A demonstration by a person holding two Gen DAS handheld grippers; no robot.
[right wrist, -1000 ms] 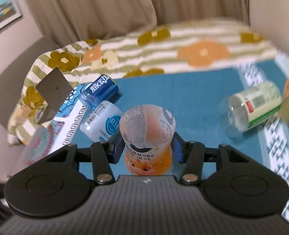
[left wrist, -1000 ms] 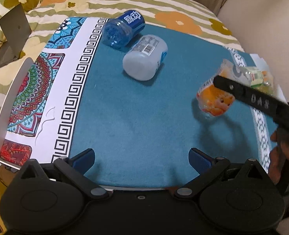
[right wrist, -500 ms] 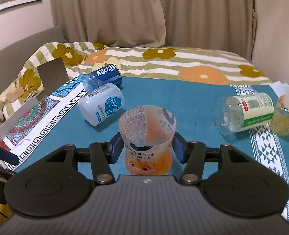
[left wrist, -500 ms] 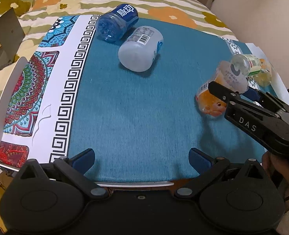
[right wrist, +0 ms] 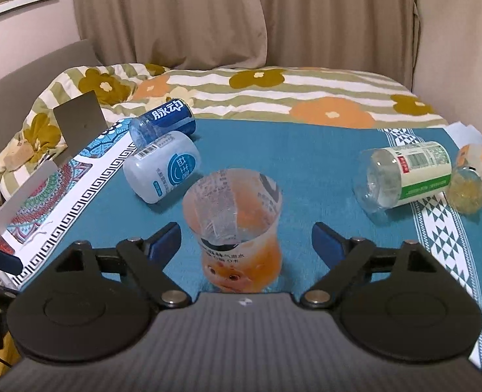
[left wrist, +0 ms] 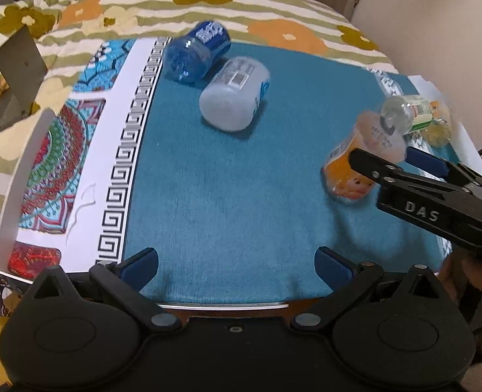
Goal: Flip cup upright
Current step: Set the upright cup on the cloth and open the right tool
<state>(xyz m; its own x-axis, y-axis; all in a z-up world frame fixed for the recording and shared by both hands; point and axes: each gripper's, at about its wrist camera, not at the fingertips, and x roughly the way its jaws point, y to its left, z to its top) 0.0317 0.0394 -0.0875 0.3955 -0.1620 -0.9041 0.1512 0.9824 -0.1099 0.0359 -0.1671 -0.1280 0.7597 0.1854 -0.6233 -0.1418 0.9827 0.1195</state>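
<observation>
The cup (right wrist: pixel 237 228) stands upright, mouth up, on the teal cloth (right wrist: pixel 306 163) at lower centre of your right wrist view — between the fingers of your right gripper (right wrist: pixel 246 236), which are spread wide and clear of its sides. Your left gripper (left wrist: pixel 237 261) is spread too, holding nothing.

The cup (right wrist: pixel 232 228) is thin clear plastic, glossy, with a printed orange film at its base. The blue bottle (right wrist: pixel 162 122) and the green-label bottle (right wrist: pixel 404 176) are see-through glossy plastic; the pale bottle (right wrist: pixel 162 170) is frosted, milky plastic. The desk (left wrist: pixel 241 179) wears a teal cloth with a soft, matt nap. Each tool, right (right wrist: pixel 246 240) and left (left wrist: pixel 236 261), is matt black plastic with blue pads (right wrist: pixel 164 238) and shiny metal rivets (right wrist: pixel 170 297). The curtain (right wrist: pixel 175 16) is woven beige cloth.
</observation>
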